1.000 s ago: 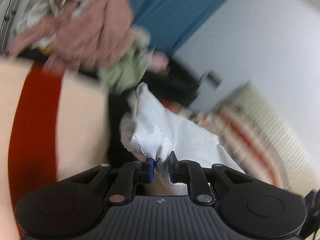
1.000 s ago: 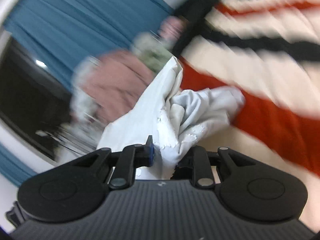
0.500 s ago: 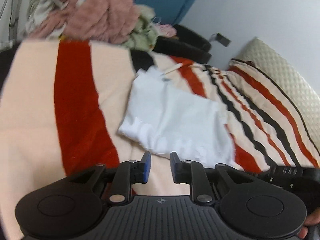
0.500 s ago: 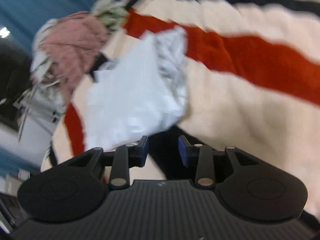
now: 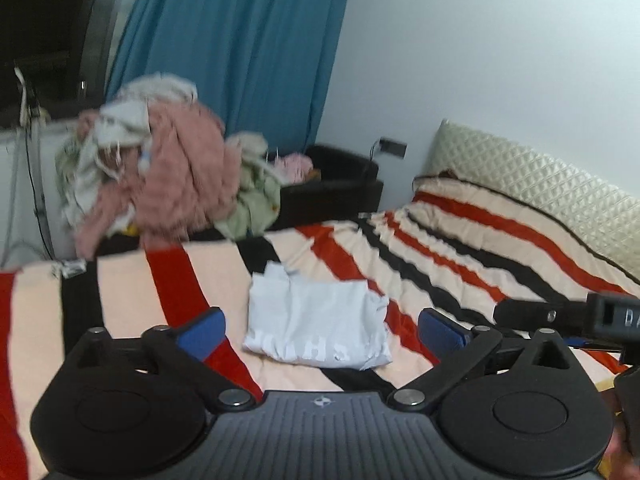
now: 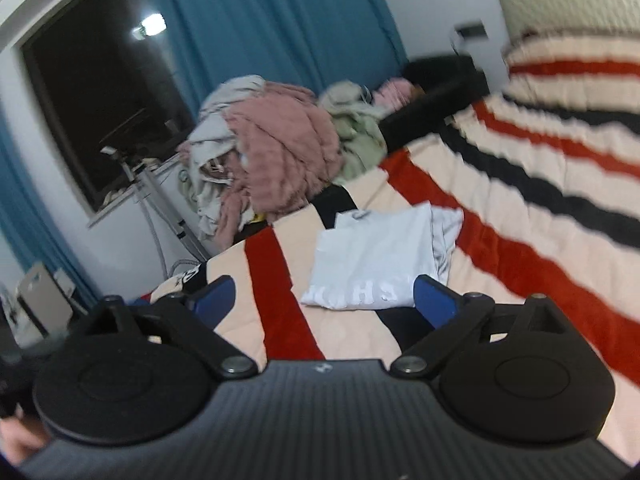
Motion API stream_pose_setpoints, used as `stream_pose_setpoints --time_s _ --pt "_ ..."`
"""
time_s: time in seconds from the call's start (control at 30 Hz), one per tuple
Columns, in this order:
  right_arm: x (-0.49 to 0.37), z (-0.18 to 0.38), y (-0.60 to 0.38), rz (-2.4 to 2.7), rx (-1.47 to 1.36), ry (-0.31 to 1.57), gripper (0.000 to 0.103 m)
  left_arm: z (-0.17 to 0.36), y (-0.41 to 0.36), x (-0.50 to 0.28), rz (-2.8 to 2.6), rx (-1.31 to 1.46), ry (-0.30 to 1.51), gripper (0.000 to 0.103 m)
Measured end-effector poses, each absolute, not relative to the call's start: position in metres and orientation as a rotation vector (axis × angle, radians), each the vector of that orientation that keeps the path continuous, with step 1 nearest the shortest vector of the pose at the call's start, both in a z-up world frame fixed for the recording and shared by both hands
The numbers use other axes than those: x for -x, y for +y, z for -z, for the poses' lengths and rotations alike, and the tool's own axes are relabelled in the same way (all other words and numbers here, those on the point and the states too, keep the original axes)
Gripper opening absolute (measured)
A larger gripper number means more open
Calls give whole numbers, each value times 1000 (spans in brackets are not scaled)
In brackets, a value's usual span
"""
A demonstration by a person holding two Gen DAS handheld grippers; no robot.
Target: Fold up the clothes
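step: folded white T-shirt point(image 5: 318, 326) is lying on the striped blanket point(image 5: 460, 264) | left gripper point(image 5: 320, 330) and right gripper point(image 6: 324, 294): jaws have just been opening; both spread wide, gripping nothing | advice: next garment is waiting in the clothes heap point(image 6: 276, 152); pinch one edge only

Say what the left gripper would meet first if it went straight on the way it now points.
Probably the folded white shirt on the striped blanket: it lies dead ahead between the open left gripper fingers, which have just been opening, nothing between them. Depth is unclear.

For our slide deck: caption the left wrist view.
Open left claw above a folded white shirt on a striped blanket.
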State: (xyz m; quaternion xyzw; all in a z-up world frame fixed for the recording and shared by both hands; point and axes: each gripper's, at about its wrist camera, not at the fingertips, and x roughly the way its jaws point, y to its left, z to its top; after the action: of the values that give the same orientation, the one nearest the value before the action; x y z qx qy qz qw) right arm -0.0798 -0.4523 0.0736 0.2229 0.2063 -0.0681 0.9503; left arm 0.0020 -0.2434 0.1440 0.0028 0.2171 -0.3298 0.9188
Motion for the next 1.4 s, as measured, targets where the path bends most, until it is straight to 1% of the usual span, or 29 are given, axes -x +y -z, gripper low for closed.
stream_pose_setpoints --time_s 0.1,0.2,0.43,0.57,0.7,0.87,1.13,1.4 --pt "108 -78 -434 153 -390 371 97 -155 -226 33 674 -12 408 103" --pt "127 -73 -420 156 -345 339 97 -153 -214 62 659 -45 389 103" --pt "143 -39 -389 202 -236 278 97 -119 -184 104 600 -80 290 103" --pt "137 -18 -379 215 -217 298 97 -102 -170 106 574 -66 303 103" --pt "132 -11 -369 226 -180 294 97 -96 -154 99 543 -3 335 103" --pt "126 -2 -364 235 -185 299 97 -92 -142 98 501 -2 328 103" --pt "119 9 -360 264 -182 314 97 -86 -150 100 500 -59 321 103" --pt "119 11 -357 293 -158 320 97 -82 -150 99 506 -42 342 103"
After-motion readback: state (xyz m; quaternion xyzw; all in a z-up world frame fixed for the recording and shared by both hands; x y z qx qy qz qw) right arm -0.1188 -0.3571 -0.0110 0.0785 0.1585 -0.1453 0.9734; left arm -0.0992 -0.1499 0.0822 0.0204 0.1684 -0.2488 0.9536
